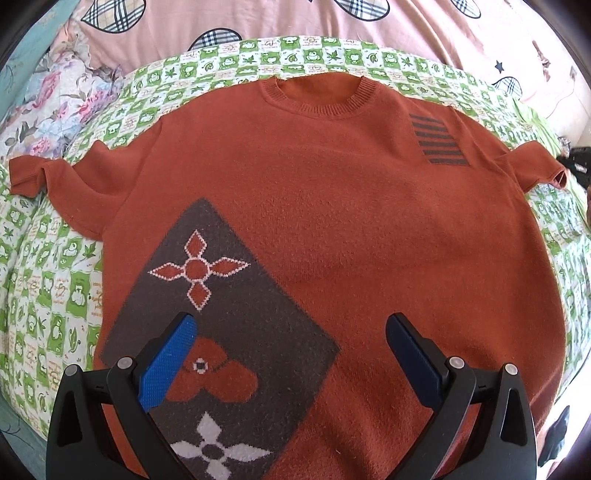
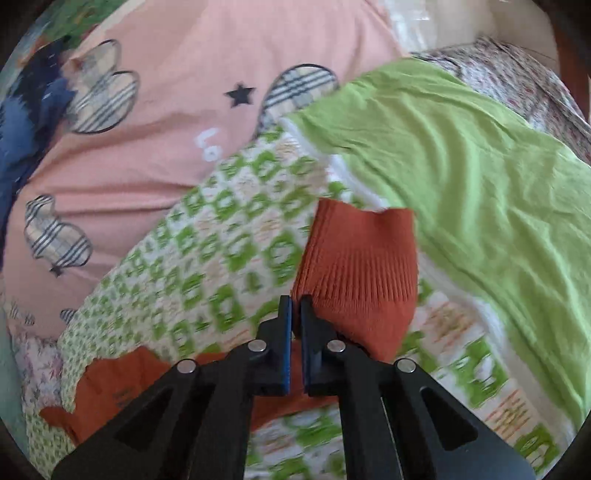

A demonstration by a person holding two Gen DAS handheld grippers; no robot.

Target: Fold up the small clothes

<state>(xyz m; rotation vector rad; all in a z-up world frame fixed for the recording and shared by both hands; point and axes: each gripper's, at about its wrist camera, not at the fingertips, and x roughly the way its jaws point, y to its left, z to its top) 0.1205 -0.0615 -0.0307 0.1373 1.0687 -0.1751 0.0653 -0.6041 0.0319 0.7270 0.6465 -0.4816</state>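
A rust-orange knit short-sleeved sweater (image 1: 332,221) lies flat, front up, on a green-and-white checked blanket (image 1: 48,288). It has a grey panel with flower motifs at lower left and grey stripes at upper right. My left gripper (image 1: 291,354) hovers open and empty over the sweater's lower part. In the right wrist view, my right gripper (image 2: 295,306) is shut on the edge of the sweater's right sleeve (image 2: 358,266), which is lifted off the blanket (image 2: 207,258). The view is motion-blurred.
A pink duvet (image 1: 258,18) with plaid hearts lies behind the blanket. Floral bedding (image 1: 48,99) is at the left. A plain green sheet (image 2: 480,166) lies to the right of the sleeve. Dark items (image 1: 576,162) sit at the right edge.
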